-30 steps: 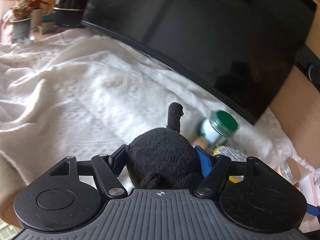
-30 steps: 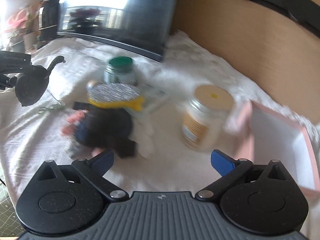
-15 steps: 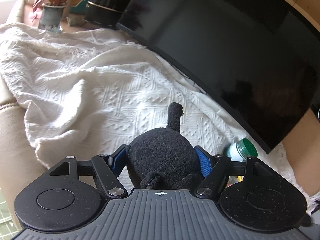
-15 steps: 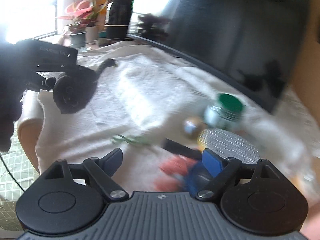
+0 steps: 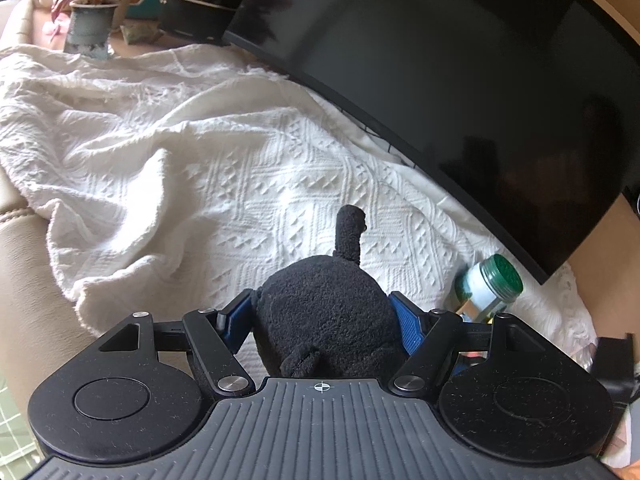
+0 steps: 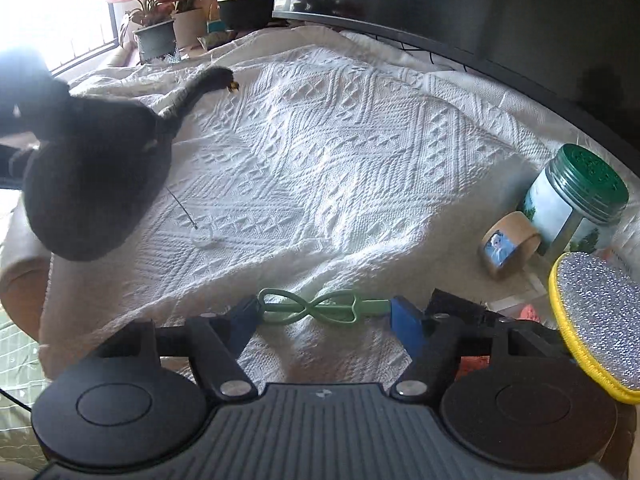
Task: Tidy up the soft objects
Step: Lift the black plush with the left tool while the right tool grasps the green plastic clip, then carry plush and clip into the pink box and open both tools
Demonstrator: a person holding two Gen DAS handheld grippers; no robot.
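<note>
Right hand-held gripper swung left off the jar-and-box clutter and dropped toward the white blanket; the green looped clip now lies just ahead of its blue fingertips, jaws closing with nothing pressed between them yet. Left hand-held gripper slid left, then settled, and stays clamped on the black plush toy, pads pressing both flanks, its thin neck poking up forward of the jaws. Seen from the right wrist, that toy hangs above the blanket's left edge, well left of the right jaws. Right of the right jaws: silver yellow-rimmed pad, tape roll, green-lidded jar. Dark monitor beyond both. Risks, my read: the clip is thin and flat on cloth, so closing jaws could snag the weave or push it away; it also looks hard, maybe the wrong target for soft items. The plush is squashy and could creep out if the left wrist tips. Both tools pitch down toward the blanket, the right steeper.
</note>
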